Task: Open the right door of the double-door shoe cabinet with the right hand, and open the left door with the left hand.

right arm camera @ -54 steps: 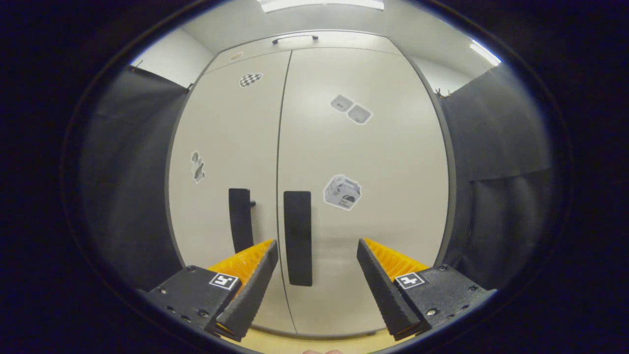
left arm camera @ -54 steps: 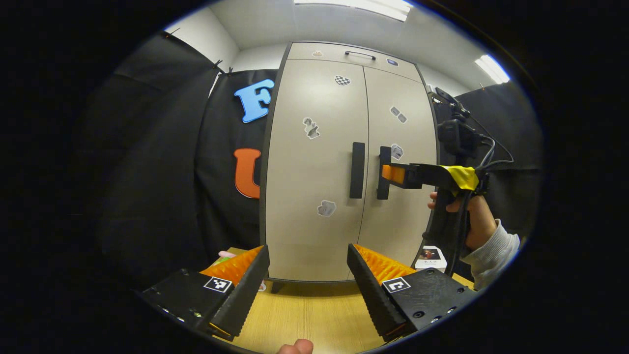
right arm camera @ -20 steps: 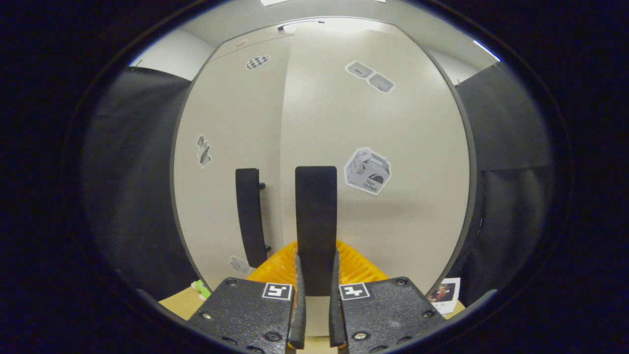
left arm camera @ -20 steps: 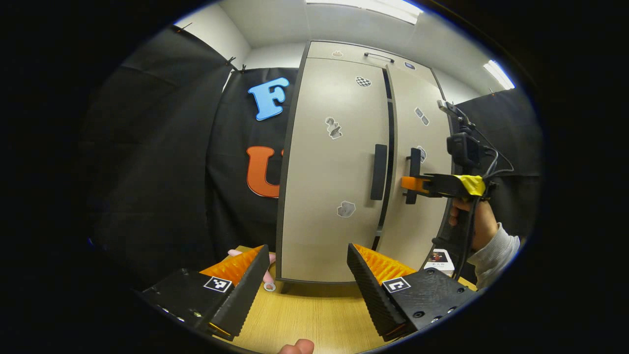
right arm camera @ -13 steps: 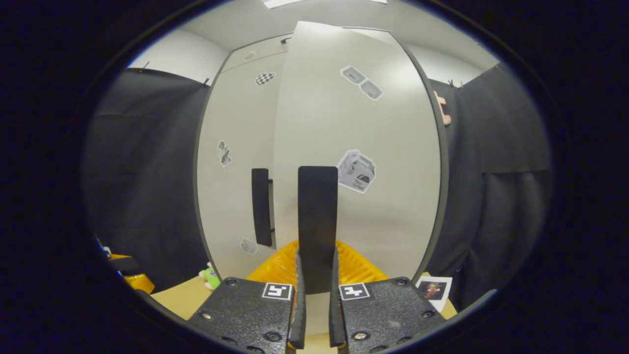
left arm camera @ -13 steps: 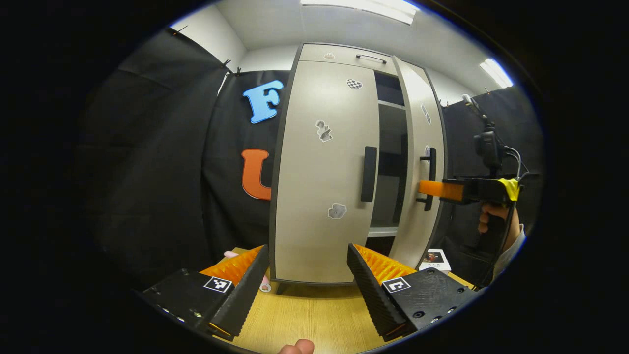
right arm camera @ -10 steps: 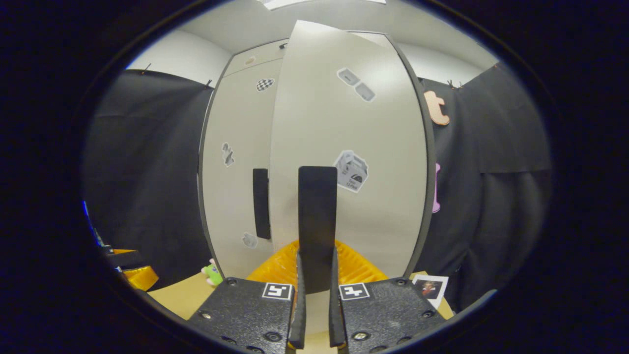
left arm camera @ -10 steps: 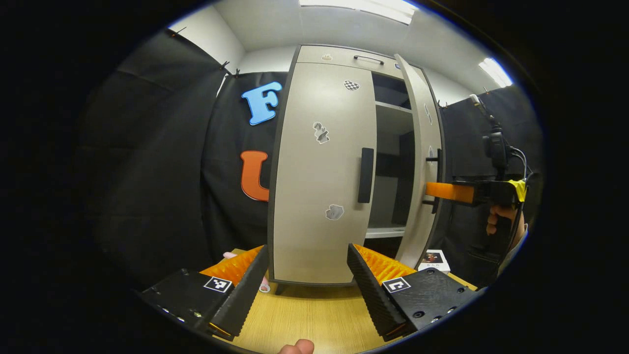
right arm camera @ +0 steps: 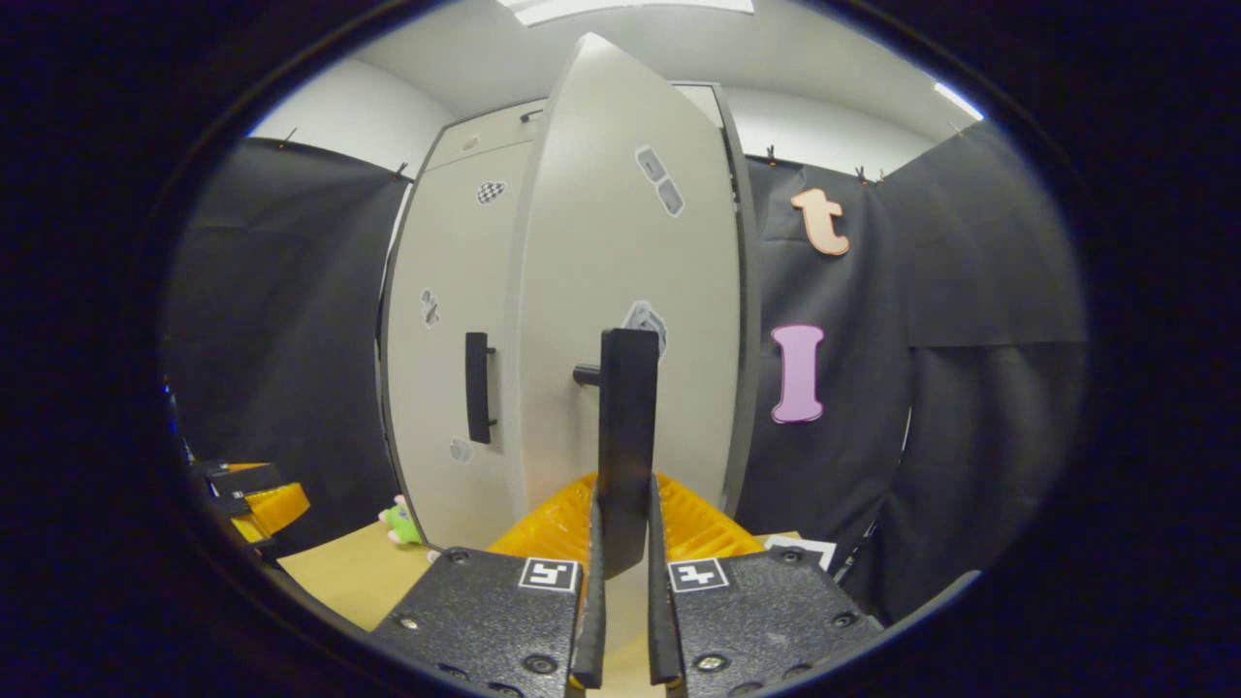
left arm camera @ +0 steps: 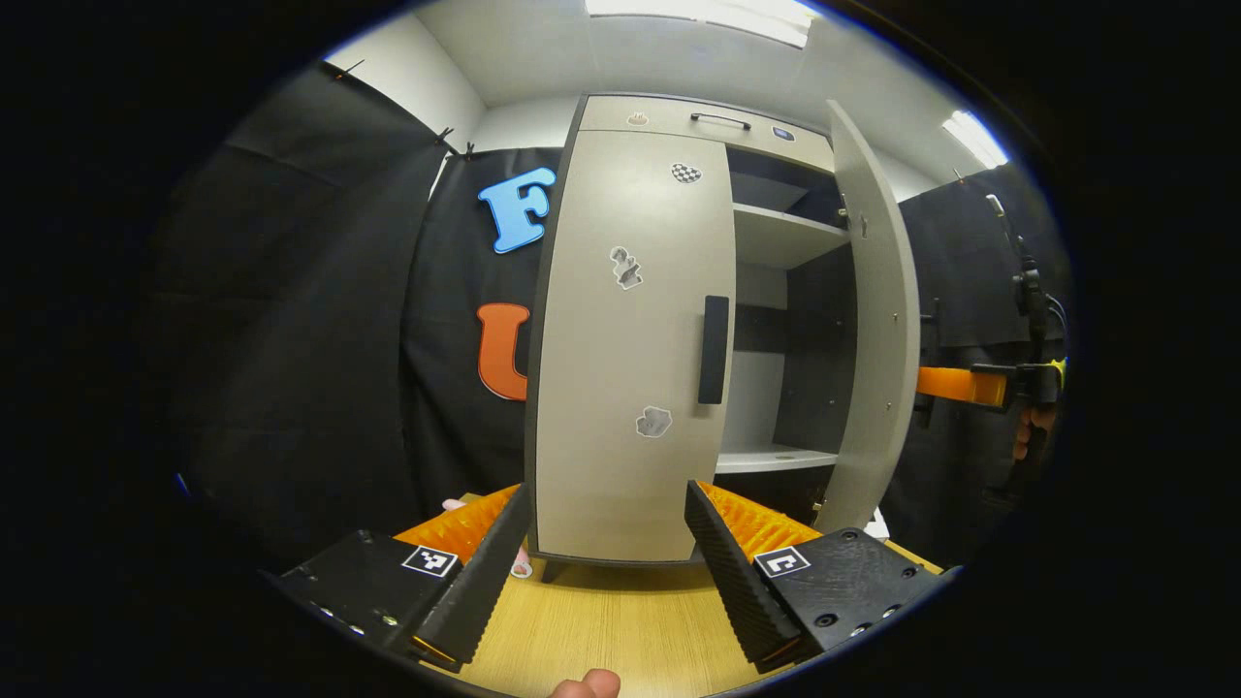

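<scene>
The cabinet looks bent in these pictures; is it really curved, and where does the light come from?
Left gripper view: the fisheye lens bows the shoe cabinet; a ceiling light glows above. Right gripper view: the right door bulges too, sharp, without glare.

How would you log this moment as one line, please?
right gripper: shut on right door handle | right door: open | left door: closed | left gripper: open, away from cabinet

Bright ceiling lights point(left arm camera: 708, 10) overhead give even, sharp pictures; the cabinet point(left arm camera: 630, 320) bows with fisheye distortion, its inside shaded, the edges dim.
</scene>
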Available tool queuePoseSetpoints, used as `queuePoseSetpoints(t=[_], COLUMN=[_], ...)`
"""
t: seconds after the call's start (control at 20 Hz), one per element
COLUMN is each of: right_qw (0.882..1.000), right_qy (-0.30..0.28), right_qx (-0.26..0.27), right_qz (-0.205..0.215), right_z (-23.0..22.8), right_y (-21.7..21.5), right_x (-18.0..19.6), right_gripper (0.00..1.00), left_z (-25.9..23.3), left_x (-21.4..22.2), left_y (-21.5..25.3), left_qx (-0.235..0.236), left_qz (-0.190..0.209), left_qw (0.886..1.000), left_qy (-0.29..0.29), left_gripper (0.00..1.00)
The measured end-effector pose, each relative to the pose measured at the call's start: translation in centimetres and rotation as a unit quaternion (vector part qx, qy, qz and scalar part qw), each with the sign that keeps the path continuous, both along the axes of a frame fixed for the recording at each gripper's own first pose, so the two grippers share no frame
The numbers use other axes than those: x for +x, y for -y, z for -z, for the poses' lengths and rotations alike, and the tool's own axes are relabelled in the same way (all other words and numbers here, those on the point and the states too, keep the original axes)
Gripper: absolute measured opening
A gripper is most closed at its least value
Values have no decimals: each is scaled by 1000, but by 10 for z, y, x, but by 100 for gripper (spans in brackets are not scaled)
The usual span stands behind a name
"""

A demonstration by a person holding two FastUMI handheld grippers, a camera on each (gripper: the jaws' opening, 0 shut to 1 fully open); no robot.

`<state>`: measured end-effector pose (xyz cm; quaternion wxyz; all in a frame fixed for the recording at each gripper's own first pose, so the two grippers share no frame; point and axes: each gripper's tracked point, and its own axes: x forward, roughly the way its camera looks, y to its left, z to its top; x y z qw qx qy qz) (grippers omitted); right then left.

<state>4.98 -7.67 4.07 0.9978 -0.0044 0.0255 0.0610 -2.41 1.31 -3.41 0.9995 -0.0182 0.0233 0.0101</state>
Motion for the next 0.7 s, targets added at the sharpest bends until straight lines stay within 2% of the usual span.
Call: queuePoseSetpoints(t=[0.45, 0.65, 0.7], right_qw=[999, 996, 995], right_qy=[-6, -7, -3], right_qx=[-21, -12, -3], right_qz=[36, 87, 99], right_z=[11, 11, 10], right_y=[42, 82, 97], right_x=[-21, -19, -17], right_gripper=[19, 20, 15], left_z=[2, 2, 2], left_x=[4, 6, 6], left_y=[14, 22, 23], left_qx=[-4, -6, -4], left_qz=[10, 18, 19], left_qw=[1000, 1000, 1000], left_qy=[-1, -1, 1], left_gripper=[95, 95, 95])
